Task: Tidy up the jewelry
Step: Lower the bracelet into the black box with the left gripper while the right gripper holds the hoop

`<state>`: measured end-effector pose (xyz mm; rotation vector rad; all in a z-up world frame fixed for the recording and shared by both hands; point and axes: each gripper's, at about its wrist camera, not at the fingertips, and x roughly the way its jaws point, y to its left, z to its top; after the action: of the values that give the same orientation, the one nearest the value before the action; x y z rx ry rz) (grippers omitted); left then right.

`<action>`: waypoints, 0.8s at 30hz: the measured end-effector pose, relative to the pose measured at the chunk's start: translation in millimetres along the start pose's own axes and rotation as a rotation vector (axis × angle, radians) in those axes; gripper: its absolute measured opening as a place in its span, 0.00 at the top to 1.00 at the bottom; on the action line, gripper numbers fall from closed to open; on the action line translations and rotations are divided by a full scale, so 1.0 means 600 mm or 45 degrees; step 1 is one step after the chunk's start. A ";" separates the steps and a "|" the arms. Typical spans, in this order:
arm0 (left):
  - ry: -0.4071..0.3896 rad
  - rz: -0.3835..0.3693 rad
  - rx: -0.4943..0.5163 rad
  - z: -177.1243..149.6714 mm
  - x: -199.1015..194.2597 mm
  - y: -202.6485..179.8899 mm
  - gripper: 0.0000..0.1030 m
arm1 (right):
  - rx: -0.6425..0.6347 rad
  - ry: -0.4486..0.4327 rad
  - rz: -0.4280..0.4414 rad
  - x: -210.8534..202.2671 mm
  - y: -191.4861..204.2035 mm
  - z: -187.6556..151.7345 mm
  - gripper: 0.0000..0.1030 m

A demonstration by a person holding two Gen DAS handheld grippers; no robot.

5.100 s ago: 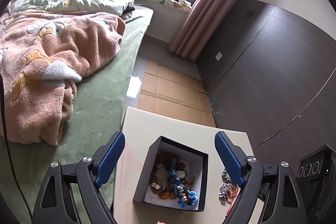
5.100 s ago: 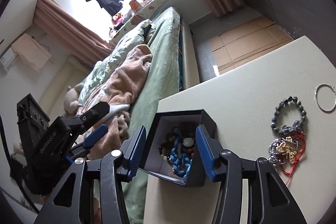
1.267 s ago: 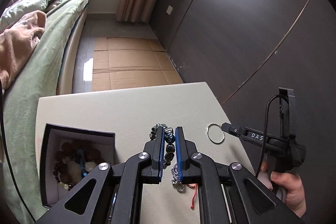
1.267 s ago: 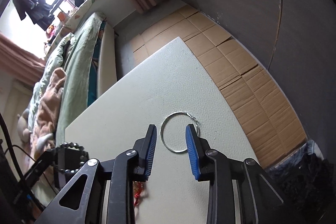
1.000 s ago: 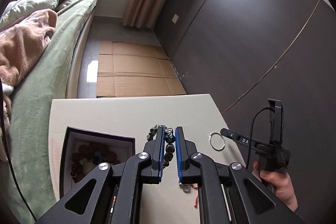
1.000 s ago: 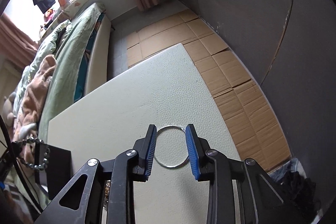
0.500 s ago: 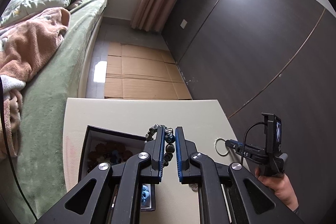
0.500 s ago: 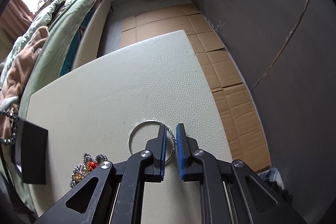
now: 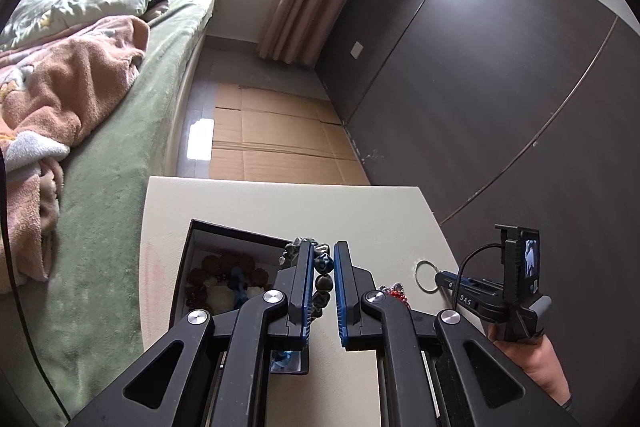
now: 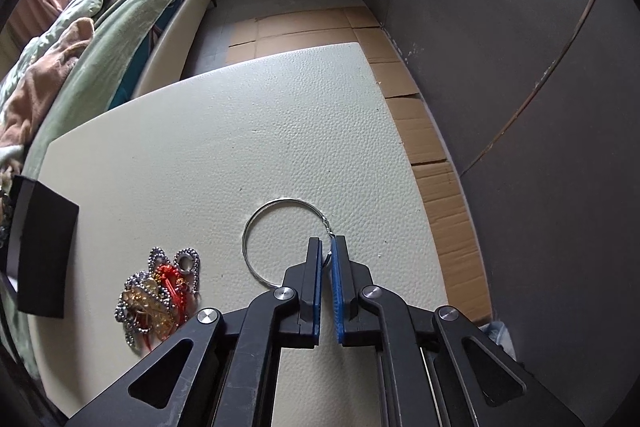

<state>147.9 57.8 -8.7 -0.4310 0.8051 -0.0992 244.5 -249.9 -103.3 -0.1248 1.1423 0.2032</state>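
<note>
Both claws have something pinched: the left claw (image 9: 323,269) is closed down on a dark beaded bracelet (image 9: 322,281), its blue pads only as far apart as the beads are thick, and the string of beads hangs between them just over the near right corner of the black box (image 9: 188,259). That box sits open on the pale, pebbled surface (image 10: 224,131), and inside it lies a heap of brown, cream and blue beadwork (image 9: 224,283). To the right of the box, the right claw (image 10: 326,259) is nearly fully closed on the near edge of a thin silver hoop (image 10: 256,223), gripping it close to its small clasp; most of the ring lies flat on the surface ahead of the pads. Between the box and the hoop, closer to the hoop, rests a tangle of silver ball chain, red cord and amber beads (image 10: 160,287), touching neither. From the left side the hoop (image 9: 426,273) shows as a small circle with the right claw's tip at it and the person's right hand (image 9: 536,367) on the handle behind. Beyond the box, past the far edge of the surface, flattened cardboard (image 9: 276,143) covers the floor beside a green bed (image 9: 120,155) with a peach blanket (image 9: 60,79) bunched on it.
</note>
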 end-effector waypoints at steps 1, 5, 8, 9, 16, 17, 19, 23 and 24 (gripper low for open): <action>-0.001 0.002 0.000 -0.001 -0.002 0.001 0.90 | -0.001 0.004 -0.002 -0.001 0.000 -0.001 0.94; -0.005 0.007 -0.001 -0.002 -0.007 0.005 0.90 | 0.012 0.007 0.003 -0.007 -0.005 -0.003 0.94; -0.007 0.008 -0.003 -0.001 -0.007 0.008 0.90 | 0.043 0.008 0.001 -0.006 -0.012 0.001 0.93; -0.006 0.008 -0.003 -0.001 -0.006 0.009 0.90 | 0.049 0.009 -0.004 -0.006 -0.015 0.001 0.93; -0.003 0.039 0.019 0.003 0.007 0.010 0.90 | 0.021 0.010 -0.027 0.003 -0.001 0.014 0.92; -0.004 0.047 0.023 0.003 0.008 0.009 0.90 | 0.009 0.009 -0.038 0.003 0.002 0.013 0.91; -0.006 0.065 0.031 0.004 0.010 0.010 0.90 | -0.012 0.002 -0.050 0.004 0.010 0.015 0.91; -0.008 0.083 0.033 0.002 0.008 0.013 0.90 | -0.019 -0.004 -0.035 0.003 0.013 0.013 0.91; -0.009 0.088 0.033 0.002 0.007 0.013 0.90 | -0.006 -0.002 -0.022 0.002 0.011 0.012 0.94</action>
<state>150.9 64.5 -14.1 -0.3784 0.8103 -0.0440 250.1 -242.0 -101.6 -0.1387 1.1389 0.1910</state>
